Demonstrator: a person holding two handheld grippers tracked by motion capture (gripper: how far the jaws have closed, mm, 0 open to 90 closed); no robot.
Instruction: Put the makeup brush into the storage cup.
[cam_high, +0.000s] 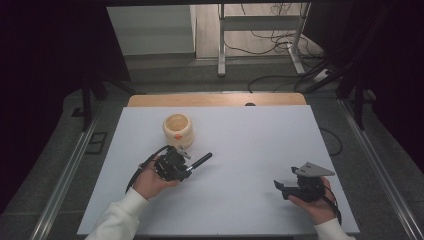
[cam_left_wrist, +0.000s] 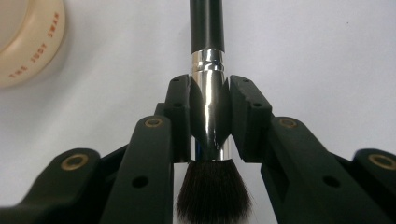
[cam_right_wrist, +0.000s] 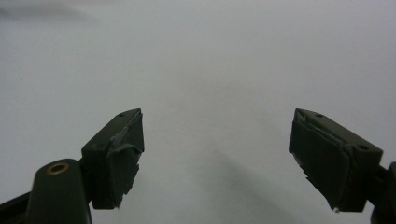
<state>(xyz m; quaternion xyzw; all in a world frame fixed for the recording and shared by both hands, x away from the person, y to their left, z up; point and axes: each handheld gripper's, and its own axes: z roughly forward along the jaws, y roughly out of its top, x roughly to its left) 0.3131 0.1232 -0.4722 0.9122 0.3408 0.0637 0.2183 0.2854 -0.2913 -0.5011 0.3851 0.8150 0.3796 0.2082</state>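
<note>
The left hand-held gripper (cam_left_wrist: 209, 116) is clamped on a makeup brush (cam_left_wrist: 208, 107). In the left gripper view its two black pads press from either side on the brush's shiny chrome ferrule, with the dark bristle tuft fanning out towards the camera below the pads and the black handle running straight away above them. In the high view the same left hand-held gripper (cam_high: 186, 161) sits in the person's left hand (cam_high: 150, 182) over the left middle of the white counter (cam_high: 250, 150), and the brush (cam_high: 200, 161) handle pokes out to the right, lying roughly level just above the surface.

Just beyond it stands a cream round pot (cam_high: 178, 129), open at the top, with an orange mark on its side. In the left gripper view the pot (cam_left_wrist: 28, 42) shows at the upper left, and red capitals along its rim read "THE JUST SWAN"; the middle word is small and not fully certain.

The right hand-held gripper (cam_high: 280, 186) rests in the right hand (cam_high: 315, 202) near the counter's front right, well apart from brush and pot. In the right gripper view, the right hand-held gripper (cam_right_wrist: 217, 158) has its jaws spread wide with nothing between them, over bare white counter.
</note>
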